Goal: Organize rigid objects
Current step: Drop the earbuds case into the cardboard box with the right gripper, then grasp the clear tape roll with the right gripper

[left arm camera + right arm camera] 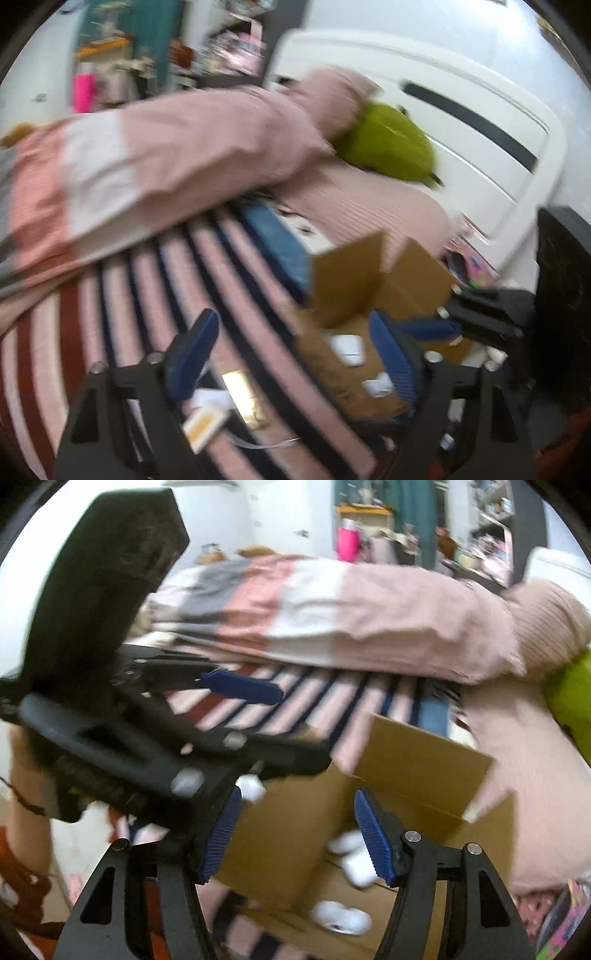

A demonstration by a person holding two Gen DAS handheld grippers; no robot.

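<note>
An open cardboard box [347, 291] [295, 834] lies on the striped bed, with several small white objects [351, 860] [347, 349] inside. My left gripper [291, 358] hovers over the box's left edge and the sheet; its blue pads are wide apart with nothing between them. Under it on the sheet lie a gold-coloured packet [242, 397] and a small yellow card box [203, 428]. My right gripper [297, 840] is open over the box with nothing between its pads. A blurred white object [251, 786] shows just under the left gripper's body at the box's rim.
A folded pink and white duvet [166, 158] lies across the bed behind the box. A green plush cushion [388, 144] rests against the white headboard [461, 110]. A pink pillow [524, 775] lies right of the box. A person's arm [26, 805] holds the left gripper.
</note>
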